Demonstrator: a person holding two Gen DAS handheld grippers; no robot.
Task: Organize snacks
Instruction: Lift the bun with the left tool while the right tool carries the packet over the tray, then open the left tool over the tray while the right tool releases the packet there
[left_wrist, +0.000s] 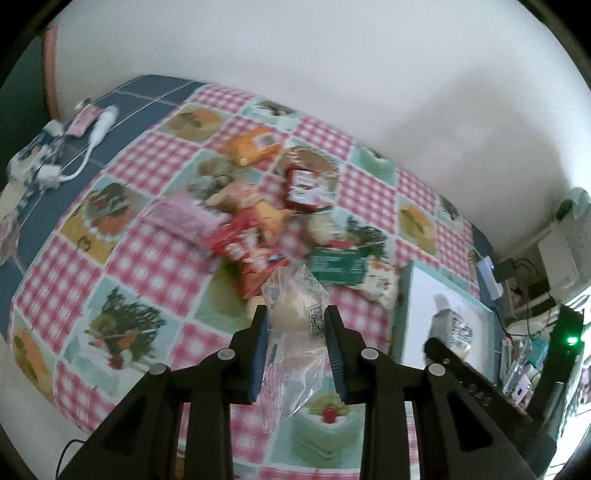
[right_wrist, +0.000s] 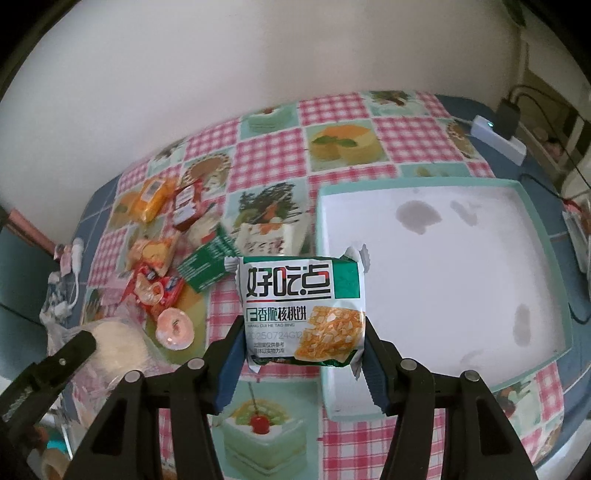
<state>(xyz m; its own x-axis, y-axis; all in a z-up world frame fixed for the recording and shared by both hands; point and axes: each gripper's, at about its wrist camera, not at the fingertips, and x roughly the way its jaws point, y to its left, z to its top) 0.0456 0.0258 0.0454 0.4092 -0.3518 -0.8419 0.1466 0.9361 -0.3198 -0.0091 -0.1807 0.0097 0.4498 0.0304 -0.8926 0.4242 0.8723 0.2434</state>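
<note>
My left gripper (left_wrist: 295, 317) is shut on a clear bag holding a pale round bun (left_wrist: 295, 314), lifted above the table. It also shows at the lower left of the right wrist view (right_wrist: 114, 347). My right gripper (right_wrist: 304, 332) is shut on a green and white walnut-cookie packet (right_wrist: 301, 308), held at the left edge of a white tray with a teal rim (right_wrist: 443, 266). The tray's floor looks bare. A pile of snack packets (left_wrist: 255, 221) lies on the checked tablecloth, also in the right wrist view (right_wrist: 166, 251).
A white wall runs behind the table. A white power strip with a black plug (right_wrist: 498, 136) and cables lie at the table's far right. White chargers and cables (left_wrist: 48, 162) sit at the far left. A peach jelly cup (right_wrist: 174, 328) stands near the pile.
</note>
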